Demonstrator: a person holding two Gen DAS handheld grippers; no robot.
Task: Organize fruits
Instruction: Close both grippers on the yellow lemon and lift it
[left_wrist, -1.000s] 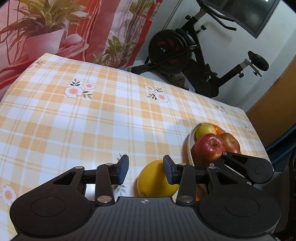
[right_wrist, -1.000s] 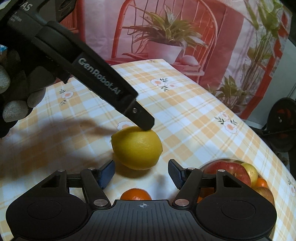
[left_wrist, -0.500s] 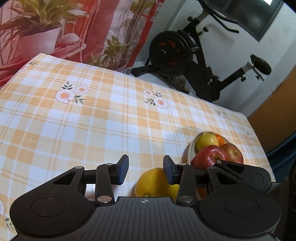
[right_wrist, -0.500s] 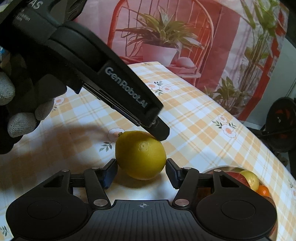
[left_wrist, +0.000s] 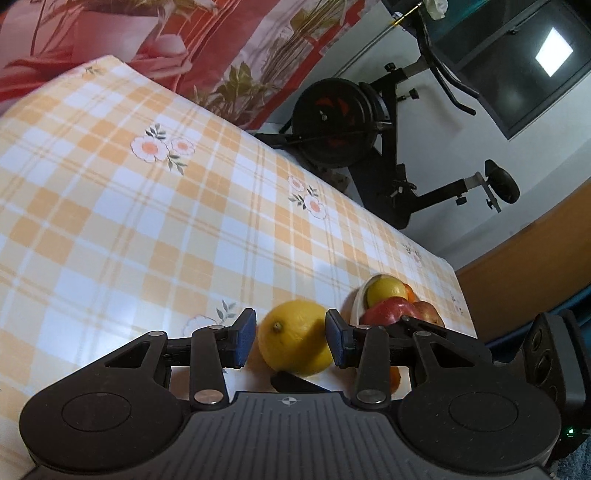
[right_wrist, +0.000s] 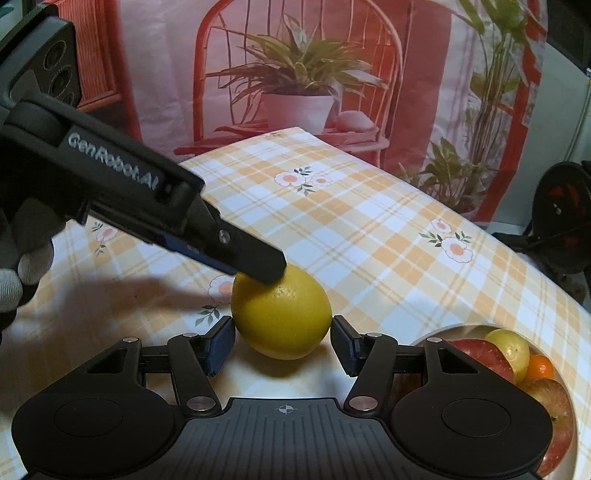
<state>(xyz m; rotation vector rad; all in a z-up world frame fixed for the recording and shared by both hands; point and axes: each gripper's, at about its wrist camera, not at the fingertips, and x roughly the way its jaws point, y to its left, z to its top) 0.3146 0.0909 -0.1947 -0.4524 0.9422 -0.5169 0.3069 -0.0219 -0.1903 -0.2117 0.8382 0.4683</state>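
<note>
Several fruits already sit in the white bowl (right_wrist: 576, 454): red apples (right_wrist: 480, 354), a yellow-green one, a small orange. One lemon (right_wrist: 282, 314) is left on the table (right_wrist: 369, 221), just beside the bowl. Right claw (right_wrist: 282, 349) straddles it, jaws just narrowed, pads not pressing. Left claw (left_wrist: 290, 338) open, one finger (right_wrist: 258, 258) touching the lemon's top. Judged mostly done.

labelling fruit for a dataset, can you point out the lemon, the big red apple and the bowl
lemon (right_wrist: 282, 314): right wrist view, middle of its yellow skin.
red apple (left_wrist: 384, 310): left wrist view, top of the apple in the bowl.
bowl (left_wrist: 357, 303): left wrist view, its white rim on the lemon's side.
</note>
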